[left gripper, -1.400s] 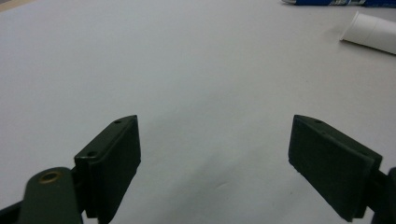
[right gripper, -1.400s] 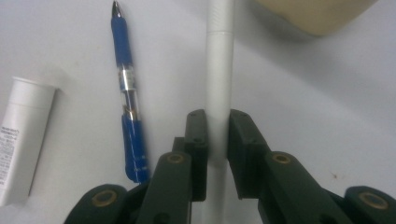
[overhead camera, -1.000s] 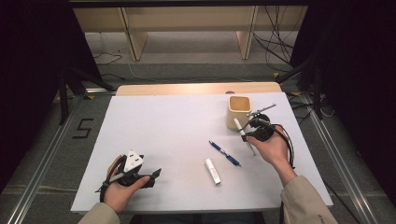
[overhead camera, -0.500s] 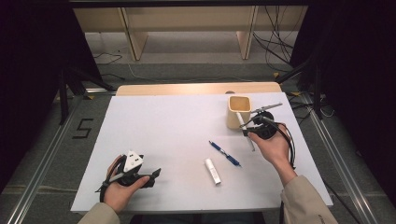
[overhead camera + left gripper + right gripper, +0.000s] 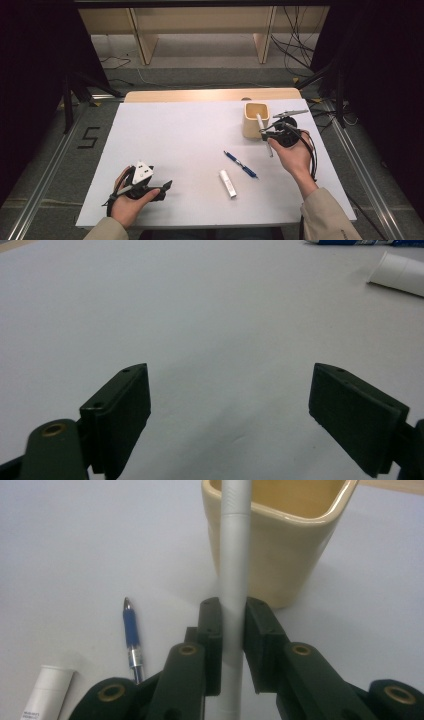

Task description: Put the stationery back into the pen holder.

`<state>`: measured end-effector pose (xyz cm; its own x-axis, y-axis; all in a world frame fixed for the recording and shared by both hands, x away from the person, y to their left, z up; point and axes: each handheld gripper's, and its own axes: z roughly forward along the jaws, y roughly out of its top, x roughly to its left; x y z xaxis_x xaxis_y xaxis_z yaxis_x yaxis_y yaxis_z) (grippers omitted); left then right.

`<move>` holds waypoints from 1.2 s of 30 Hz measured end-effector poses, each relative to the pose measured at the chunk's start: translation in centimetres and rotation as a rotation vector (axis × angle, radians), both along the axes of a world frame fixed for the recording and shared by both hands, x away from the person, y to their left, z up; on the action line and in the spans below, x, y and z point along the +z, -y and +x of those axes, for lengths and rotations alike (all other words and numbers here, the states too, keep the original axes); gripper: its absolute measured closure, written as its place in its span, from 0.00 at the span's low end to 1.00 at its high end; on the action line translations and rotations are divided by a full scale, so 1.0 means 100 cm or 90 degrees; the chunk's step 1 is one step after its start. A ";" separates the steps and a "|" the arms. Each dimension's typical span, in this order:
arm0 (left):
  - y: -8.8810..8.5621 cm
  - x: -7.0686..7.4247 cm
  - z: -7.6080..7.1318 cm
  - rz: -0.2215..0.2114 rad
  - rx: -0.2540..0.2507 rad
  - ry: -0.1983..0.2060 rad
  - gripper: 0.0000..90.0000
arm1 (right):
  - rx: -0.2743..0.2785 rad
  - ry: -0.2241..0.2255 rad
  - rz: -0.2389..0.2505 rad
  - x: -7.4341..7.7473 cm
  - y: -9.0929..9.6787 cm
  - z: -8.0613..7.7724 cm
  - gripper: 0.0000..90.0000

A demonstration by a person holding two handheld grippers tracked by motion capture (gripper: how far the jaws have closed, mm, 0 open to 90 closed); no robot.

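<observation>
My right gripper (image 5: 266,133) (image 5: 232,630) is shut on a grey pen (image 5: 234,570) (image 5: 264,134), held just beside the cream square cup (image 5: 256,120) (image 5: 285,535) at the table's right. The pen's upper end reaches over the cup's rim. A blue pen (image 5: 240,164) (image 5: 131,635) and a white cylinder (image 5: 227,183) (image 5: 46,696) lie on the white table top (image 5: 190,145) between the two hands. My left gripper (image 5: 162,189) (image 5: 230,415) rests low at the front left, open, with bare table between its jaws.
The white cylinder (image 5: 400,274) and blue pen (image 5: 350,242) lie ahead of the left gripper, at the top right of its view. A wooden strip (image 5: 210,95) borders the table's far edge. Cables (image 5: 305,45) run on the floor beyond.
The right gripper has shifted the grey pen slightly up toward the cup, so its tip now stands over the rim. The left hand has stayed still.
</observation>
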<state>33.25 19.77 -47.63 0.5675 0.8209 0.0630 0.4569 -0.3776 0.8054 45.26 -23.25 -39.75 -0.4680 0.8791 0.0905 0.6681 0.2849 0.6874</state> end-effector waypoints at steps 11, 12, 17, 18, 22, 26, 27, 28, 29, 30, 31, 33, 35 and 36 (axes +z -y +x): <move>0.001 -0.001 0.000 -0.002 0.001 -0.002 0.19 | -0.008 0.023 0.009 0.003 0.002 0.001 0.88; 0.001 -0.001 0.000 -0.001 0.001 -0.002 0.19 | -0.009 0.025 0.011 0.004 0.002 0.002 0.87; 0.002 -0.001 0.000 0.001 -0.002 0.001 0.19 | -0.015 0.042 0.018 0.008 0.002 0.004 0.87; 0.002 -0.001 0.000 0.000 -0.002 0.000 0.19 | -0.016 0.045 0.020 0.009 0.002 0.005 0.87; 0.002 -0.001 0.000 0.001 -0.003 -0.002 0.19 | -0.015 0.048 0.021 0.011 0.001 0.006 0.87; 0.003 -0.001 0.000 0.001 -0.003 -0.002 0.19 | -0.019 0.053 0.023 0.011 0.002 0.008 0.87; 0.003 -0.001 0.000 0.000 -0.003 -0.002 0.19 | -0.020 0.054 0.024 0.011 0.002 0.008 0.87; 0.003 -0.001 0.000 0.001 -0.003 -0.002 0.19 | -0.023 0.054 0.024 0.011 0.002 0.009 0.87; 0.003 -0.001 0.000 0.001 -0.003 -0.002 0.19 | -0.023 0.055 0.025 0.011 0.003 0.009 0.87; 0.003 -0.001 0.000 0.001 -0.003 -0.002 0.19 | -0.023 0.056 0.025 0.011 0.003 0.010 0.87; 0.003 -0.001 0.000 0.001 -0.003 -0.002 0.19 | -0.025 0.057 0.025 0.011 0.003 0.010 0.87; 0.003 -0.001 0.000 0.001 -0.003 -0.002 0.19 | -0.027 0.060 0.027 0.012 0.004 0.011 0.87; 0.003 -0.001 0.000 0.001 -0.002 -0.002 0.19 | -0.029 0.062 0.027 0.012 0.005 0.012 0.87; 0.003 -0.001 0.000 0.001 -0.002 -0.002 0.19 | -0.030 0.062 0.026 0.013 0.005 0.012 0.87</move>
